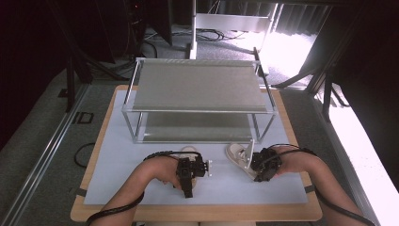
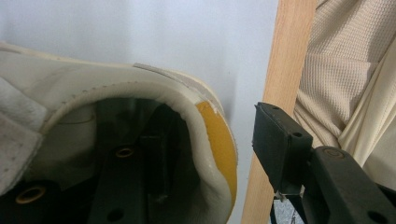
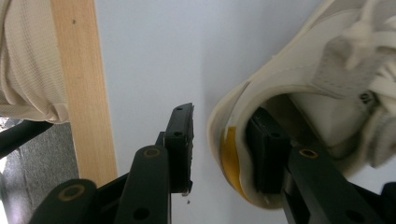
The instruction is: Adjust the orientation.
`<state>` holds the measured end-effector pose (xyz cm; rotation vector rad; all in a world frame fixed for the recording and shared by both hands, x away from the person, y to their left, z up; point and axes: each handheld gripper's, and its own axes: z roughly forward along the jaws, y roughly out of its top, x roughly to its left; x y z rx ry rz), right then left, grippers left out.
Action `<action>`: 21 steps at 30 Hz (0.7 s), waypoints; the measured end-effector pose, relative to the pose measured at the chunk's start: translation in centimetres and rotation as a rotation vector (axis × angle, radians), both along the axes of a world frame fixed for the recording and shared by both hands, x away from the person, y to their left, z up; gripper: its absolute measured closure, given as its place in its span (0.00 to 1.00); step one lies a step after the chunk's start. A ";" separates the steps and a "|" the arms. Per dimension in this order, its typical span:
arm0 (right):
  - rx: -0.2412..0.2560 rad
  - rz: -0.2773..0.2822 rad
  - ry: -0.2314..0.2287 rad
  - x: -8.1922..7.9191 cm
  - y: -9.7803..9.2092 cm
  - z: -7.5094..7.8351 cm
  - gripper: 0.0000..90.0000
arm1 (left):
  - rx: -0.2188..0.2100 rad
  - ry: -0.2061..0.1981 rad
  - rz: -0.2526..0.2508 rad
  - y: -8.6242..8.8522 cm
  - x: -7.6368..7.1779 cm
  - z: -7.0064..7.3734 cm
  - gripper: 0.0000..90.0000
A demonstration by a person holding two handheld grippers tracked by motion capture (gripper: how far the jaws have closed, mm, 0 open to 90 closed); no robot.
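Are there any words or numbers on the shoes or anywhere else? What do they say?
There are none that can be read.
Right shoe: a tiny dark mark beside the laces, too small and blurred to read.
Left shoe: plain cream with a yellow heel patch, no text.
Metal rack: no label visible.

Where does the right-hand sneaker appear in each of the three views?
High view: the right sneaker lies at lower centre-right, in front of the metal rack, by the right hand-held gripper.
Left gripper view: the shoe there is the other sneaker, so it is not in it.
Right gripper view: at right, its heel between the jaws.
Shared landmark: the table's wooden edge.
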<state>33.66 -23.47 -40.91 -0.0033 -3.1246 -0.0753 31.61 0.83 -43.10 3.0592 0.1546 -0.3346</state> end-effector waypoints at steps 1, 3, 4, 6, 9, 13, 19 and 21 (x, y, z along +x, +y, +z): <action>0.001 -0.009 -0.010 0.0 0.0 -0.3 0.77 | 0.000 -0.001 0.000 0.0 0.0 0.0 0.56; 0.001 -0.022 -0.022 0.1 0.1 -0.3 0.84 | -0.001 0.000 0.000 0.1 0.0 0.0 0.56; -0.002 -0.024 -0.024 0.2 0.1 -0.3 0.84 | -0.001 -0.001 -0.001 0.1 0.0 0.0 0.56; -0.009 -0.020 -0.024 0.2 0.2 -0.3 0.86 | -0.005 0.001 -0.002 0.1 0.0 0.0 0.56; -0.021 -0.016 -0.030 -0.1 0.5 -0.2 0.87 | -0.010 0.000 0.005 0.1 0.0 0.0 0.57; -0.034 -0.023 -0.034 -0.1 0.9 -0.2 0.88 | -0.008 -0.004 0.005 0.2 0.0 0.0 0.57; 0.006 -0.084 -0.024 0.3 1.7 -0.1 0.87 | -0.005 -0.005 0.004 0.2 0.0 0.0 0.57; 0.009 -0.090 -0.019 0.3 2.1 0.0 0.86 | -0.007 -0.004 0.005 0.2 0.0 0.0 0.57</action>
